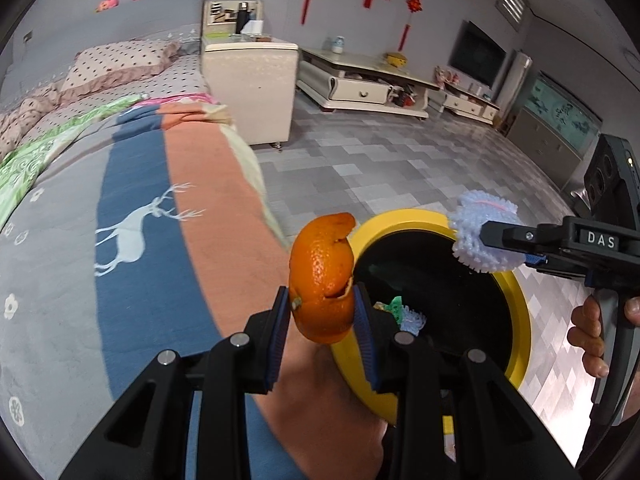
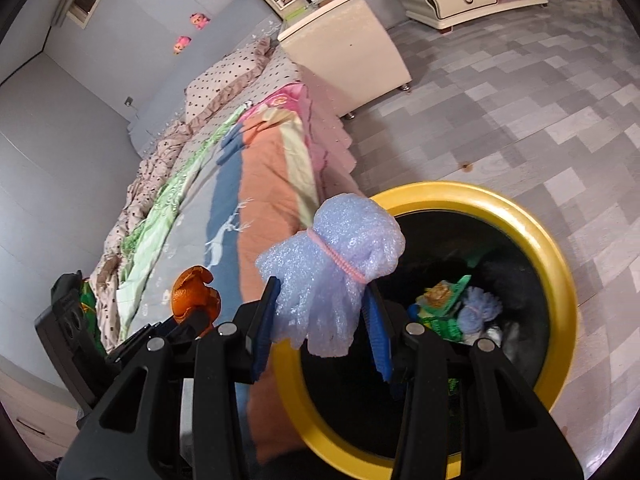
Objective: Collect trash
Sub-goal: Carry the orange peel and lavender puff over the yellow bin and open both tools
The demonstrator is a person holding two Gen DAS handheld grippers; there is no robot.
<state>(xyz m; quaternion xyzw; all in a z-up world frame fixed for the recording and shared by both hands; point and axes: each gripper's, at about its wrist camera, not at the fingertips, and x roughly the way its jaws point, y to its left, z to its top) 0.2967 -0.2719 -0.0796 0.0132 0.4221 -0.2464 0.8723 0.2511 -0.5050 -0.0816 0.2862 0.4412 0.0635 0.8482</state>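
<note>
The task looks well along, by my reading; the yellow-rimmed bin [image 2: 536,240] beside the bed [image 1: 132,216] already holds a green wrapper [image 2: 442,308] and a pale blue foam piece [image 2: 480,308], and two more pieces are in hand, not yet dropped.

The left claw [image 1: 322,312] is closed on an orange peel [image 1: 322,276], its pads pressing the lower part; the peel stands roughly upright, long axis running up out of the claw, its curled tip topmost, and it sits at the bin's near rim rather than over the opening.

The right claw [image 2: 322,312] grips a blue foam fruit net [image 2: 332,276] tied with a pink band [image 2: 340,260]; its bunched end points up and away from the claw, its loose end hangs down between the pads, above the bin's edge.

What is left: carry both over the opening and release; whether more trash lies elsewhere I cannot tell.
</note>
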